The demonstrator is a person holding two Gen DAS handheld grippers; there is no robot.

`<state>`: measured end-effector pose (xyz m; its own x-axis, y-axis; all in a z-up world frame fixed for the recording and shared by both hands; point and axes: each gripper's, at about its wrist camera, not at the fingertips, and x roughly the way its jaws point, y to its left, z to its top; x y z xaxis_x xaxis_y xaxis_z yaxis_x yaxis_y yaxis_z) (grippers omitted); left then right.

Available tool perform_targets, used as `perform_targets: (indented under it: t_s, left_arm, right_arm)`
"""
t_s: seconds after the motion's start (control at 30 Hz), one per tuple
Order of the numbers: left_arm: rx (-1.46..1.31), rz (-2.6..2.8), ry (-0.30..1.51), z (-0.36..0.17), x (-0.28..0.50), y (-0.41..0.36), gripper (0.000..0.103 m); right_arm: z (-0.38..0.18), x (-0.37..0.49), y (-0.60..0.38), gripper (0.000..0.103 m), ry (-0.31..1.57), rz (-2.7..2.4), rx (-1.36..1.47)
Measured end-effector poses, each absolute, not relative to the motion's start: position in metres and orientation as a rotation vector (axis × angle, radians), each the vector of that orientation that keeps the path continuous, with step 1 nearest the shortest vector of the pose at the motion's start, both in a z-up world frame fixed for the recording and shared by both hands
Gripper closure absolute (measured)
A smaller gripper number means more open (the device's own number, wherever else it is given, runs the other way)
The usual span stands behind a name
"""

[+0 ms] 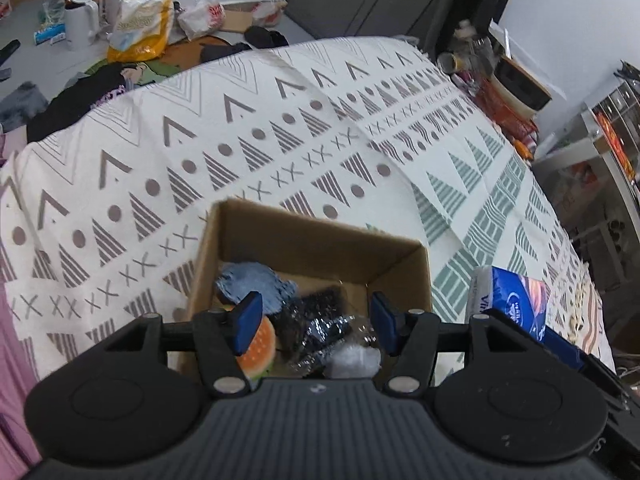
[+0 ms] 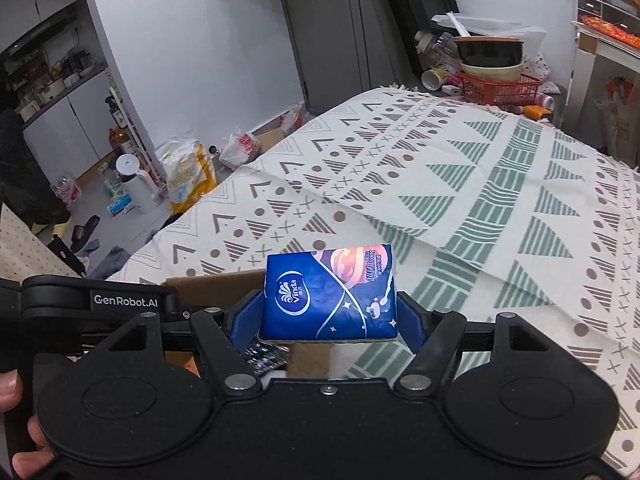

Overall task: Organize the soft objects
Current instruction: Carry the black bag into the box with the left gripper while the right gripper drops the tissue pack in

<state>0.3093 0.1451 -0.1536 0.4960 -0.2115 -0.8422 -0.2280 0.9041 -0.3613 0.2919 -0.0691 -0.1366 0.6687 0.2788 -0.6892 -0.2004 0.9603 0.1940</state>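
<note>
A brown cardboard box (image 1: 320, 244) sits on the patterned cloth. Inside lie a blue knitted piece (image 1: 256, 284), a burger-shaped soft toy (image 1: 258, 346), a black sparkly item in clear wrap (image 1: 320, 324) and a white wad (image 1: 354, 360). My left gripper (image 1: 316, 322) hovers open over the box with nothing between its blue pads. My right gripper (image 2: 326, 316) is shut on a blue Vinda tissue pack (image 2: 328, 292), held just right of the box (image 2: 216, 284); that pack (image 1: 516, 300) shows at the right edge of the left wrist view.
The patterned cloth (image 1: 280, 140) covers a broad table. At its far end stand a red basket (image 2: 496, 88) with stacked bowls, plus bottles. On the floor to the left are a white kettle (image 1: 80, 16), bags and clothes. A person's fingers (image 2: 16, 420) hold the left gripper's handle.
</note>
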Motion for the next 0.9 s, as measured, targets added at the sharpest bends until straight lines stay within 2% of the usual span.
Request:
perform_targets:
  t_s: [0.37,0.53,0.7,0.9]
  left_arm:
    - [-0.46,0.085,1.003,-0.137,0.305,0.17,0.042]
    - [-0.492,0.133,1.019,-0.142,0.31,0.175,0.042]
    - [-0.433,0.12,1.034,-0.139,0.312,0.158,0.035]
    - [-0.361,0.113,1.04,-0.134,0.3,0.134,0.035]
  right_arm:
    - [-0.142,0.305,-0.043,0.034,0.843,0.351,0.163]
    - [-0.14,0.307,-0.049,0.024,0.862,0.382,0.246]
    - [-0.128,0.296,-0.071,0.023,0.846,0.34,0.262]
    - [-0.116,0.272,-0.099,0.02,0.824,0.287,0.265]
